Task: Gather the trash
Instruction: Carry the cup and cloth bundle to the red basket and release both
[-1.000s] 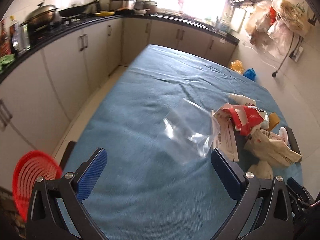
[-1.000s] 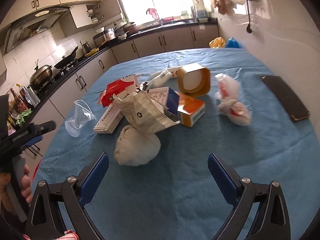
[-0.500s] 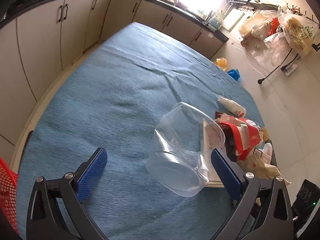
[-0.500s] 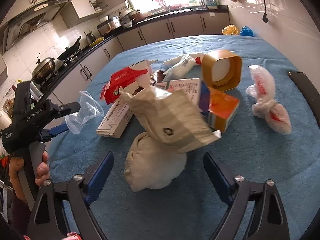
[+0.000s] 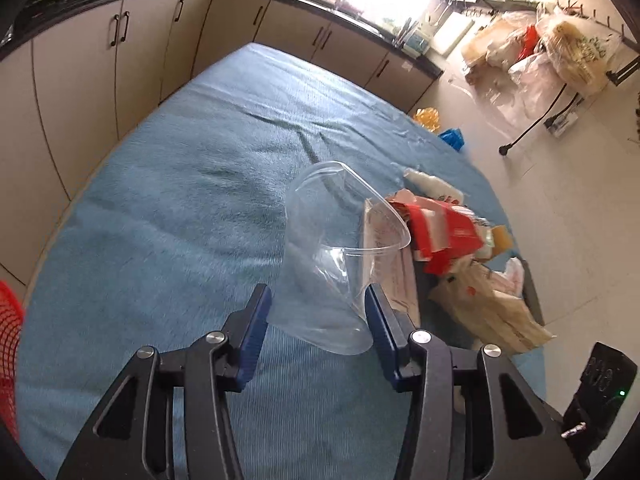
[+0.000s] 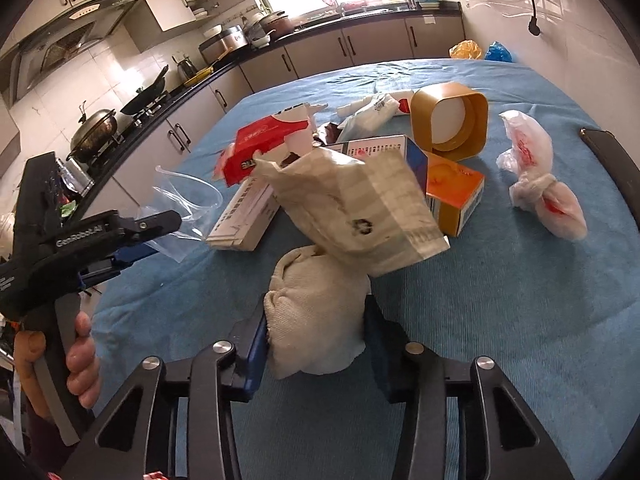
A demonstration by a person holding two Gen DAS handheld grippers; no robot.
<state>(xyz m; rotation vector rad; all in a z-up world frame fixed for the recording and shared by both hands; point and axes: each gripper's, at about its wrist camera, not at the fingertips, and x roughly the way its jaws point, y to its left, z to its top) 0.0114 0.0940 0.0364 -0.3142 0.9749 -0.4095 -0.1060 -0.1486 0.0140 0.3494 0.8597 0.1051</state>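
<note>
A white cloth wad [image 6: 316, 316] is squeezed between the blue pads [image 6: 256, 344] of the right gripper [image 6: 314, 334], low on the blue table [image 6: 520, 320]. A crushed clear cup [image 5: 336, 256] is pinched at its base by the left gripper [image 5: 318, 312], whose pads [image 5: 256, 320] press its sides. From the right camera, that gripper's black body can be seen at the left, with "GenRobot.AI" written on it in white, and a hand [image 6: 80, 360] is wrapped round its handle. Just past the wad, a paper bag [image 6: 360, 208] with a small dark recycling mark is leaned over it. Behind the bag are piled a long white box [image 6: 244, 216] with small print too tiny to read, a red and white carton [image 6: 268, 144], and an orange and blue box [image 6: 452, 192] with rows of tiny print. To the right, a knotted white and red plastic bag [image 6: 540, 184] is laid apart from the pile. Further back, a gold square holder [image 6: 450, 120] is set on its side, and a white bottle [image 6: 372, 110] is laid beside it. A red basket [image 5: 10, 344] is seen off the table's left edge. At the back are the kitchen cupboards [image 5: 100, 52], with a pot [image 6: 94, 136] on the stove.
</note>
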